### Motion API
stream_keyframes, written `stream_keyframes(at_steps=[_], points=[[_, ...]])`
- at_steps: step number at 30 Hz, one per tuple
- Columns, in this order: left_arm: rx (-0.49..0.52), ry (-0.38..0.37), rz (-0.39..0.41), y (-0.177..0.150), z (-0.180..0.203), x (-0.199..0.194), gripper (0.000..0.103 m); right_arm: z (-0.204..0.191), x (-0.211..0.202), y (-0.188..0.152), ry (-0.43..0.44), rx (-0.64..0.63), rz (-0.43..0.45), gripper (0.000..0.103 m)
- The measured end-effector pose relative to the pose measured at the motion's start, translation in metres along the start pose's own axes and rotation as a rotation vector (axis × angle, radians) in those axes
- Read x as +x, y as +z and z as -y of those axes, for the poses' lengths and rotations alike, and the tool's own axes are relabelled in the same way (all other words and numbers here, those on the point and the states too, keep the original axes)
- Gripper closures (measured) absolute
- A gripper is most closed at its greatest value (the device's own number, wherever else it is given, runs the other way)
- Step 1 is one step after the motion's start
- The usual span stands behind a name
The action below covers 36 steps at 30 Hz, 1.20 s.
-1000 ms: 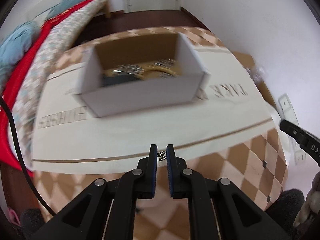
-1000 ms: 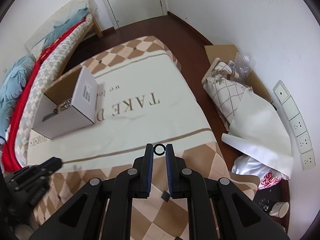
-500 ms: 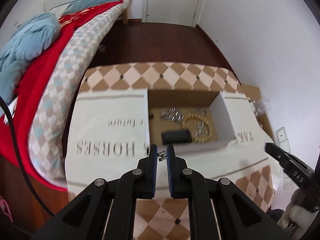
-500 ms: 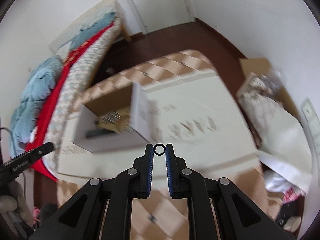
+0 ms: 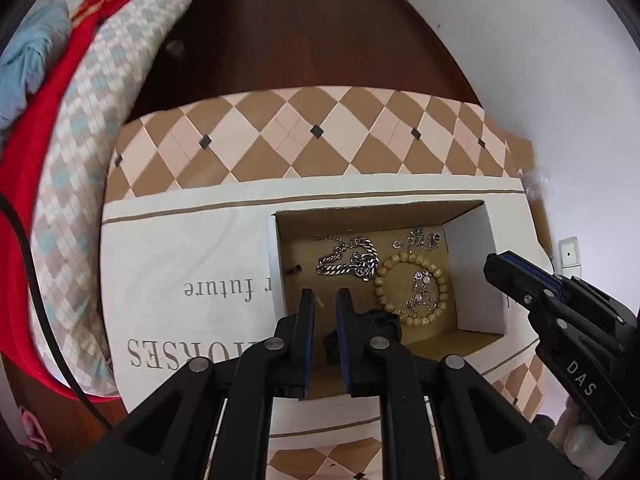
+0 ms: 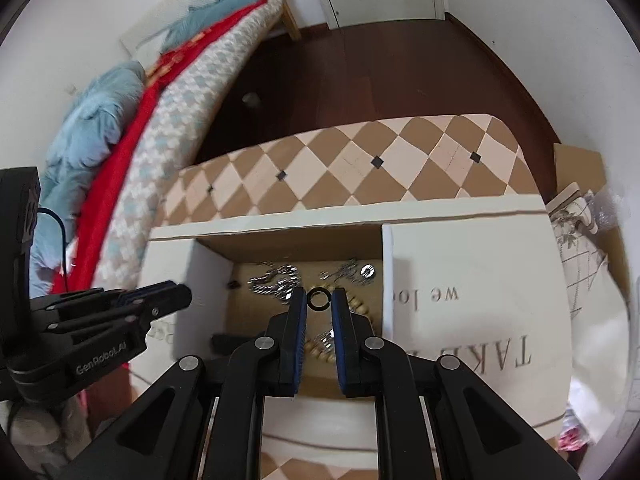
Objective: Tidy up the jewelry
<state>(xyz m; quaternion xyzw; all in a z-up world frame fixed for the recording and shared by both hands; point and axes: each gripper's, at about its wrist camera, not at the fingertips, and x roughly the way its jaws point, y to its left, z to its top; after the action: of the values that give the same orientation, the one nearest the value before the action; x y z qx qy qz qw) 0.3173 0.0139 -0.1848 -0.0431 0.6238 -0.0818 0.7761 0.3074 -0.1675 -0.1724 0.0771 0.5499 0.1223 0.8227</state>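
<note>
An open white cardboard box (image 5: 476, 264) stands on the printed tablecloth. Inside lie a silver chain (image 5: 348, 260), a wooden bead bracelet (image 5: 412, 288), smaller silver pieces (image 5: 420, 238) and a black object (image 5: 380, 320). My left gripper (image 5: 325, 300) hangs over the box's near left corner with its jaws opening; nothing clear shows between the pads. My right gripper (image 6: 319, 300) is over the box too, shut on a small black ring (image 6: 319, 290) at its fingertips. Each gripper shows in the other's view, the right gripper (image 5: 496, 266) at the box's right wall and the left gripper (image 6: 180, 296) at the left wall (image 6: 208, 292).
The cloth (image 5: 192, 248) with its brown checked border covers a low table. A bed with red and blue bedding (image 5: 52, 92) runs along the left. Dark wooden floor (image 5: 320, 40) lies beyond, and a black cable (image 5: 36, 280) hangs at the left. A cardboard sheet and bags (image 6: 580, 216) sit at the right.
Both grippers swept in over the box, which now lies right under them. The small dark piece pinched at the left fingertips is gone and the left jaws stand wider. The right still holds the ring.
</note>
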Motion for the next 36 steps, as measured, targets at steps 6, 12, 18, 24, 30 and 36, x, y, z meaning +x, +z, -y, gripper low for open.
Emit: stream_keyframes(at_steps=[6,12,18,24,30,36], points=[[-0.023,0.03,0.003,0.007,-0.004,0.0,0.063,0.005,0.009,0.009,-0.027,0.0,-0.035,0.059],[-0.03,0.076,0.087,0.007,-0.011,-0.019,0.031,0.006,-0.003,0.008,-0.079,-0.02,-0.015,0.038],[-0.009,0.214,0.162,-0.006,-0.013,-0.032,0.0,-0.001,-0.005,-0.005,-0.258,-0.093,-0.034,0.003],[-0.029,0.233,0.171,-0.035,-0.016,-0.042,0.0,0.002,-0.015,-0.029,-0.309,-0.079,-0.025,0.0],[-0.052,0.229,0.212,-0.062,-0.012,-0.066,0.0,0.0,-0.043,-0.051,-0.292,-0.057,0.005,0.0],[-0.063,0.209,0.269,-0.094,-0.002,-0.103,0.0,-0.011,-0.096,-0.075,-0.28,-0.06,0.085,0.0]])
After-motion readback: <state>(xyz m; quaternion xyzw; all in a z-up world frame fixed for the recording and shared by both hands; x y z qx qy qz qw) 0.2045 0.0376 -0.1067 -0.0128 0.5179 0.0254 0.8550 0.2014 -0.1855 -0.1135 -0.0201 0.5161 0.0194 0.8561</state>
